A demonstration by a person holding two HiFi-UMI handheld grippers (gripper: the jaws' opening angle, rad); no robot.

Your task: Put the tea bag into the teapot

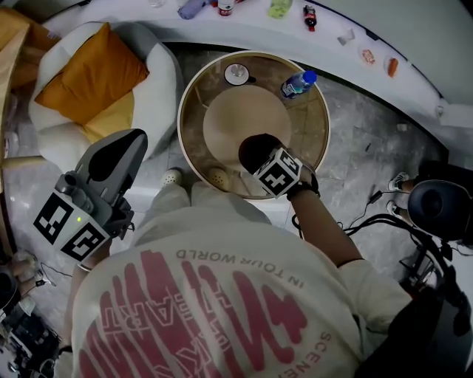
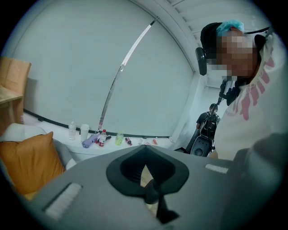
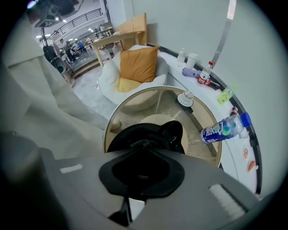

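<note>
Covering teapot [image 3: 135, 132], right gripper [image 3: 142, 144]; bottle [image 3: 222, 129] nearby

light: soft, even daylight | edges: fisheye-warped, dark corners | near parts: blurred

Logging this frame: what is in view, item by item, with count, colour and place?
Teapot: one, black, on the near side of the table under the right gripper.
Water bottle: one, clear with blue cap and label, far right of the table.
Small white piece: one, far side of the table; too small to identify.
Round table: one, glass top, tan rim.
Armchair: one, white, left of the table.
Cushions: two, orange and yellow, on the armchair.
Ledge bottles: several, mixed colours, on the white ledge.
Tea bag: none visible.
Left gripper: grey, jaws together, raised off the table.
Right gripper: grey, jaws together over the teapot.
</note>
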